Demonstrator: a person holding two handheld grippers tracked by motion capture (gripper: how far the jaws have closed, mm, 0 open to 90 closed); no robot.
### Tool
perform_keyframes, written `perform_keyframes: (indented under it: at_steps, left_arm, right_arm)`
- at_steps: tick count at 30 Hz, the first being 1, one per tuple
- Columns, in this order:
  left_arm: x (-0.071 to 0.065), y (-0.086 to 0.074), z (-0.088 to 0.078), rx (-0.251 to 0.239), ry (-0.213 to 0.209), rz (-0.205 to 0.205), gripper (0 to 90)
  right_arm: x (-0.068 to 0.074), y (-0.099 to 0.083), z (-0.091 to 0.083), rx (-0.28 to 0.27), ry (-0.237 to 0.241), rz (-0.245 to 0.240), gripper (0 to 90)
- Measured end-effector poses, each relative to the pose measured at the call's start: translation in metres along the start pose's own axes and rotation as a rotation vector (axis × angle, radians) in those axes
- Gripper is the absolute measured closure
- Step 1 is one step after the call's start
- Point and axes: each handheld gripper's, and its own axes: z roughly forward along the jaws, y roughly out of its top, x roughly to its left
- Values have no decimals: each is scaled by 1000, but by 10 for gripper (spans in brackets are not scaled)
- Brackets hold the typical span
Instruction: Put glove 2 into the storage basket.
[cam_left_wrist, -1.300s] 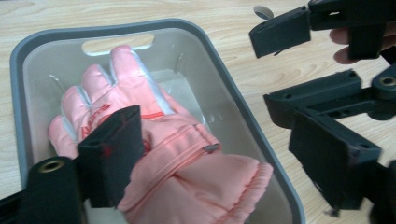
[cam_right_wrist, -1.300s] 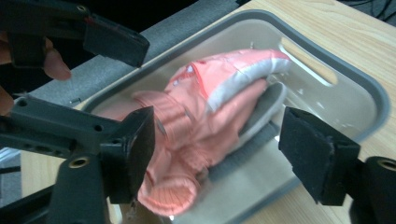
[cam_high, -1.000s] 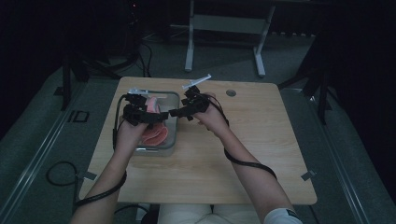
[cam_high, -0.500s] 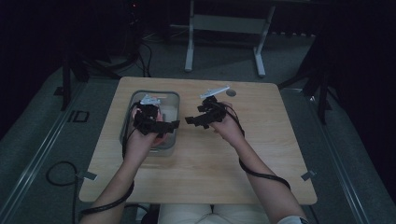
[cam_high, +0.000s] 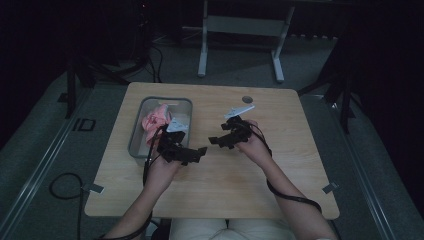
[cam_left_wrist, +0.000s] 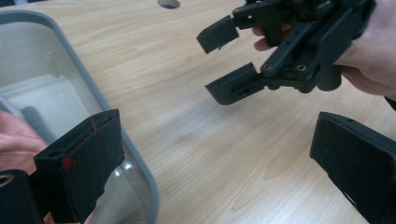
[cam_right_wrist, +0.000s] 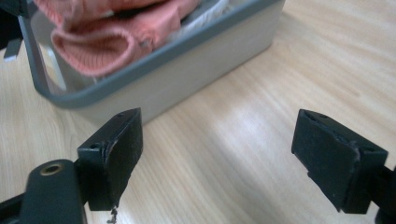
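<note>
Lying bunched inside grey rectangular plastic bin (cam_high: 134, 134): pink knitted cloth (cam_high: 154, 120), released. Left gripper (cam_high: 196, 153) and right gripper (cam_high: 216, 141) beside bin, jaws spread, empty. Stowing apparently done.

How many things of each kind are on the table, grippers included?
Grippers: 2, the left gripper and the right gripper, both open and empty.
Grey bin: 1.
Pink cloth in the bin: 1.
Total: 4.
</note>
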Motion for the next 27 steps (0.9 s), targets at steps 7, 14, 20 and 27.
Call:
perform_keyframes:
  at_steps: [7,14,20,27]
  left_arm:
    - [-12,-13,11,5,-56,12,23]
    - [-18,-24,20,22,-55,40,23]
    - [-20,-38,29,34,-74,58,23]
    - [-27,-55,38,50,-101,92,23]
  right_arm:
    - [-2,-21,2,21,7,-7,151]
    - [-8,-40,3,37,1,8,150]
    - [-11,-56,3,40,-4,22,149]
    - [-14,-72,0,38,-23,29,149]
